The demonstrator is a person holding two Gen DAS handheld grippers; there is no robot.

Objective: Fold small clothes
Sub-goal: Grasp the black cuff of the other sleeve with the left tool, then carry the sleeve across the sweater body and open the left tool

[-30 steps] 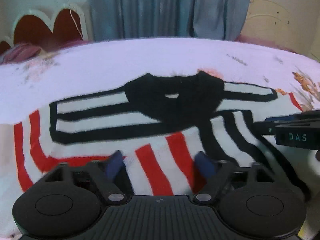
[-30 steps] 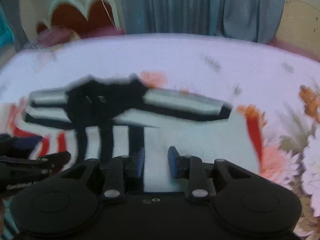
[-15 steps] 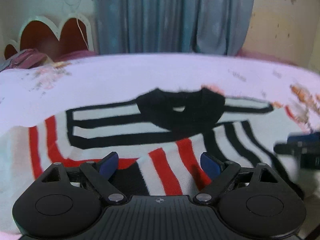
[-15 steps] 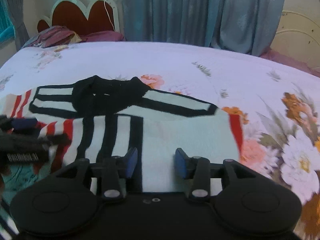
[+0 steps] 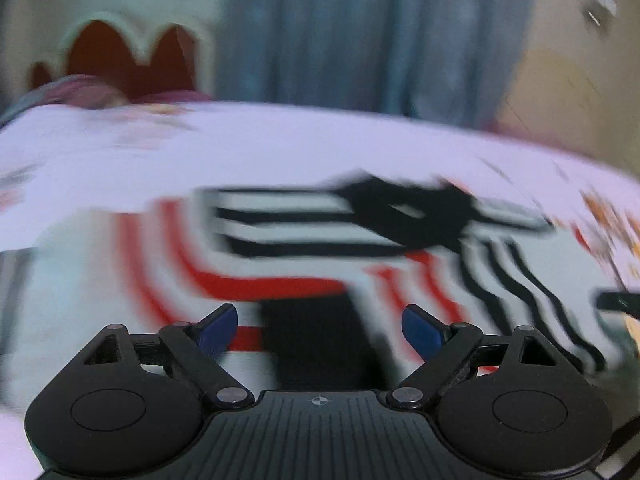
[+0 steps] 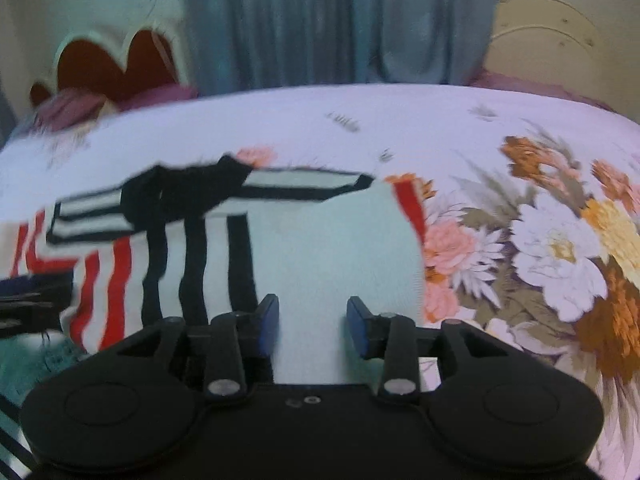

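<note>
The flowered bedspread (image 6: 540, 240) is carrying the striped sweater (image 6: 328, 248), lying flat, sleeves folded across, long axis running left-right, black collar (image 6: 180, 192) pointing toward the curtain (image 6: 340, 20). The left gripper (image 5: 318, 326) and right gripper (image 6: 312, 320) are hovering above it, fingers spread, pinching nothing.

Home bedroom. Bed (image 6: 400, 120) fills most of both views, covered by pale sheet (image 6: 540, 240) with big flower print. Red scalloped headboard (image 6: 104, 64) with pale trim at far left end, purple pillows (image 6: 76, 108) against it. Blue-grey curtain (image 6: 340, 20) hangs full height behind bed. Cream wall (image 5: 568, 92) right of curtain. Striped sweater (image 6: 320, 240) spread flat on bed.
</note>
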